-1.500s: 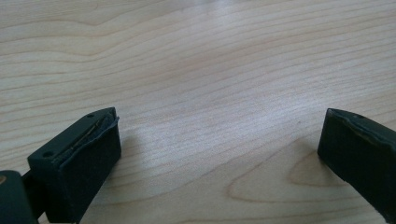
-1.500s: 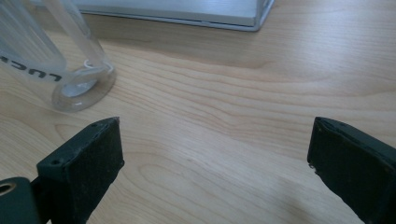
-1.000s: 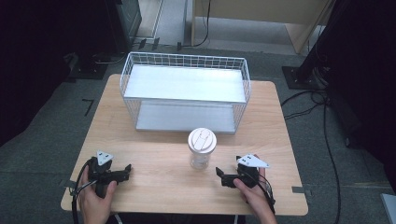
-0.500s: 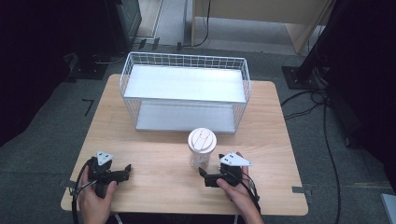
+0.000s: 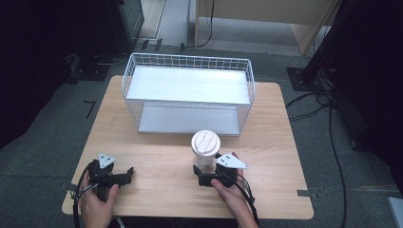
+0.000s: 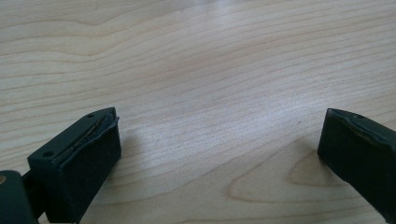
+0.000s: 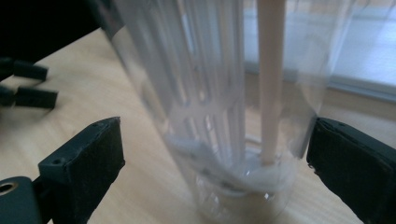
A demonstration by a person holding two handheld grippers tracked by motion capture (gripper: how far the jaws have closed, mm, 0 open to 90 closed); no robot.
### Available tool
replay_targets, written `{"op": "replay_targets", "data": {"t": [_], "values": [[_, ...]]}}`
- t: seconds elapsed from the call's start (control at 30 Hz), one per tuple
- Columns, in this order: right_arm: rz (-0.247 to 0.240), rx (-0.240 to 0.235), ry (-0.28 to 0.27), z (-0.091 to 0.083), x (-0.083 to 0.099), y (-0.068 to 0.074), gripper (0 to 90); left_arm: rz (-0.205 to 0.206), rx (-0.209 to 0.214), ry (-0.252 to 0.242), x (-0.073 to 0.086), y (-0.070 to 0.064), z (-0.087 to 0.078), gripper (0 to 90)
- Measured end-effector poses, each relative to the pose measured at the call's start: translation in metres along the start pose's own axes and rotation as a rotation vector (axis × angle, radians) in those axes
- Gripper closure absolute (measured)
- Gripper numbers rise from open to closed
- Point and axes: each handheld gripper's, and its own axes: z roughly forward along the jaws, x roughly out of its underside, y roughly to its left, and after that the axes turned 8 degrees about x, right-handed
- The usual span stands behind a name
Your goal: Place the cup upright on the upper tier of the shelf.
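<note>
A clear plastic cup (image 5: 205, 151) with a white lid (image 5: 206, 142) stands upright near the middle front of the wooden table (image 5: 161, 156). My right gripper (image 5: 201, 173) is right against its near side, low down. In the right gripper view the cup (image 7: 219, 93) stands between the two wide-apart jaws of the right gripper (image 7: 215, 158), and a pale straw (image 7: 270, 79) rises inside it. The jaws are open and do not press on the cup wall. My left gripper (image 5: 126, 174) rests at the front left, and the left gripper (image 6: 219, 149) is open over bare wood.
A white wire basket (image 5: 187, 58) with a pale floor stands at the back of the table, just behind the cup. Dark floor, cables and furniture legs surround the table. The other gripper's black jaws (image 7: 28, 86) lie far off on the table in the right gripper view.
My right gripper has slid left and forward along the table until its open jaws stand on either side of the cup's base. The left gripper and the cup have stayed put.
</note>
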Motion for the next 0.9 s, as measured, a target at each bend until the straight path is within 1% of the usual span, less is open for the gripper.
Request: {"op": "replay_targets", "data": {"t": [0.03,0.07,0.1,0.17,0.23,0.37,0.6,0.67,0.7,0.9], "values": [[0.008,0.009,-0.017,0.0,-0.001,0.0,6.8,0.0,0.0,0.0,0.0,0.0,0.0,0.0],[0.008,0.009,-0.017,0.0,-0.001,0.0,6.8,0.0,0.0,0.0,0.0,0.0,0.0,0.0],[0.021,0.033,-0.051,0.0,-0.003,0.001,9.2,0.001,0.0,0.0,0.0,0.0,0.0,0.0],[0.032,0.038,-0.08,-0.001,-0.005,0.002,12.3,0.0,0.0,0.0,0.0,0.0,0.0,0.0],[0.024,0.049,-0.101,0.0,-0.007,0.005,12.7,0.001,0.0,0.0,0.0,0.0,0.0,0.0],[0.031,0.063,-0.118,0.002,-0.011,0.009,12.4,0.001,0.0,0.0,0.0,0.0,0.0,0.0],[0.027,0.09,-0.148,0.008,-0.017,0.016,12.4,0.001,0.0,0.0,0.0,0.0,0.0,0.0],[0.023,0.108,-0.161,0.009,-0.02,0.018,12.5,0.001,0.0,0.0,0.0,0.0,0.0,0.0],[0.024,0.104,-0.169,0.009,-0.022,0.019,12.5,0.001,0.0,0.0,0.0,0.0,0.0,0.0],[0.021,0.123,-0.192,0.01,-0.026,0.024,12.8,0.001,0.0,0.0,0.0,0.0,0.0,0.0]]}}
